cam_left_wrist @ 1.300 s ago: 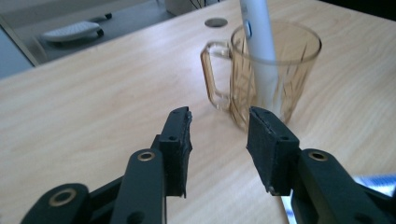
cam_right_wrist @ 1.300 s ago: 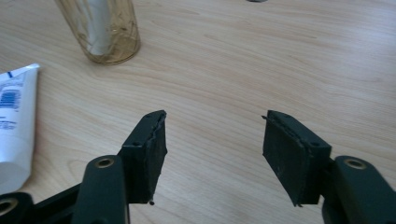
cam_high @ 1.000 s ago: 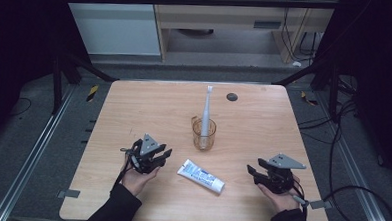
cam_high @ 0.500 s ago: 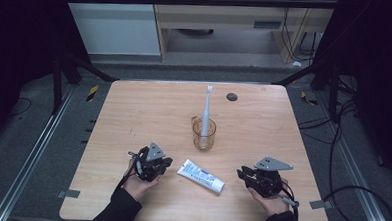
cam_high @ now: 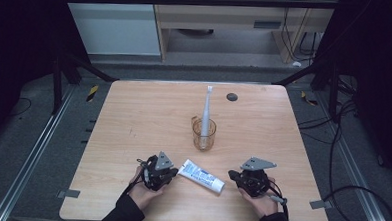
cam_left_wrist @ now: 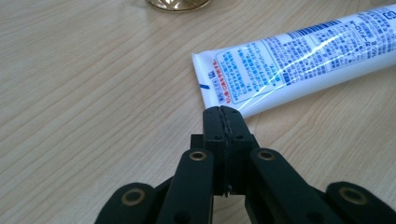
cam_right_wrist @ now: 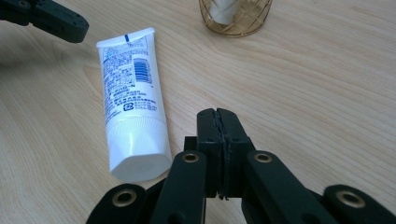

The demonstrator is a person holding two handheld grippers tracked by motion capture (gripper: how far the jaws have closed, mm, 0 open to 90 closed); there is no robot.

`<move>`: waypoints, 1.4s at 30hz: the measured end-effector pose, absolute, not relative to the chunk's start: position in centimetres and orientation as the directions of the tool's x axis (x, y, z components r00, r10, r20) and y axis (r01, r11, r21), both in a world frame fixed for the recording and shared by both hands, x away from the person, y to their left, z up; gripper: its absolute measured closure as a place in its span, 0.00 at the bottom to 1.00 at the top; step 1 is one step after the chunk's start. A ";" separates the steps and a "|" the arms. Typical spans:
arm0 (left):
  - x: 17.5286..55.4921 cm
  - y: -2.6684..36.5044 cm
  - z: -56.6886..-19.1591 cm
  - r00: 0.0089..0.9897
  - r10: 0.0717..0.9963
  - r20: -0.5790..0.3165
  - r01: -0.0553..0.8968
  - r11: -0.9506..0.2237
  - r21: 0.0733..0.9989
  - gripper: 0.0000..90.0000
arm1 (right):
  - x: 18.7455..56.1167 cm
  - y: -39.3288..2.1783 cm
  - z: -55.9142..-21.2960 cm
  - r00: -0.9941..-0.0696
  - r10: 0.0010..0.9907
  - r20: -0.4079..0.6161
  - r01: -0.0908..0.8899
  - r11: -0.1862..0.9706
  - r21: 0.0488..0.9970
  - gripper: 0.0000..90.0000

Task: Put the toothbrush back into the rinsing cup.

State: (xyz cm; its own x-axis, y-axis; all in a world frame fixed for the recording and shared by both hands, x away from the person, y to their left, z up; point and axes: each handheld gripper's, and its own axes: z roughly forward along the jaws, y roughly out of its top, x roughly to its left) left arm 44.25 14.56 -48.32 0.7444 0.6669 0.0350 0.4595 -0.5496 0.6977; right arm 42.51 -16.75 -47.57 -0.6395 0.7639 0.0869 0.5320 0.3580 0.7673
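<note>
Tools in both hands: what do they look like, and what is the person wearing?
Each tool, left and right, is black, with two flat jaws on hinged links fixed by brass-coloured rivets. A grey three-cornered plate tops each body, and a thin dark cable trails from each. The person wears dark long sleeves.

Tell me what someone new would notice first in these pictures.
A white toothpaste tube lies flat near the front edge of the wooden table, between the left gripper and the right gripper, both shut and empty. Behind it, a white toothbrush stands in an amber cup.
</note>
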 end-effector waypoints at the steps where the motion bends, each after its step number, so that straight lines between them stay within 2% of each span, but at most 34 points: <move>1: 44.2 14.4 -48.4 0.747 0.664 0.036 0.458 -0.553 0.696 0.99 | 42.6 -16.6 -47.7 -0.644 0.760 0.086 0.529 0.362 0.768 0.99; 11: 44.2 14.2 -48.4 0.749 0.661 0.036 0.457 -0.555 0.695 0.99 | 42.8 -15.5 -47.8 -0.666 0.742 0.081 0.522 0.386 0.761 0.99; 22: 44.2 16.1 -47.7 0.722 0.692 0.024 0.479 -0.524 0.705 0.99 | 43.8 -14.6 -46.7 -0.677 0.733 0.068 0.501 0.391 0.772 1.00; 27: 44.5 15.1 -48.2 0.733 0.680 0.020 0.478 -0.535 0.697 0.99 | 44.3 -13.9 -47.5 -0.680 0.730 0.069 0.520 0.414 0.747 1.00; 42: 45.5 12.8 -49.1 0.759 0.649 0.056 0.447 -0.582 0.680 0.99 | 43.0 -13.7 -48.4 -0.703 0.705 0.090 0.538 0.445 0.716 1.00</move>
State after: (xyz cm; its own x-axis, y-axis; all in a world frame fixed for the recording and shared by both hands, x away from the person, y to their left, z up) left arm 45.54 12.83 -49.05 0.7590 0.6487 0.0557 0.4473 -0.5816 0.6795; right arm 43.04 -13.68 -48.39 -0.7031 0.7054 0.0898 0.5380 0.4451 0.7159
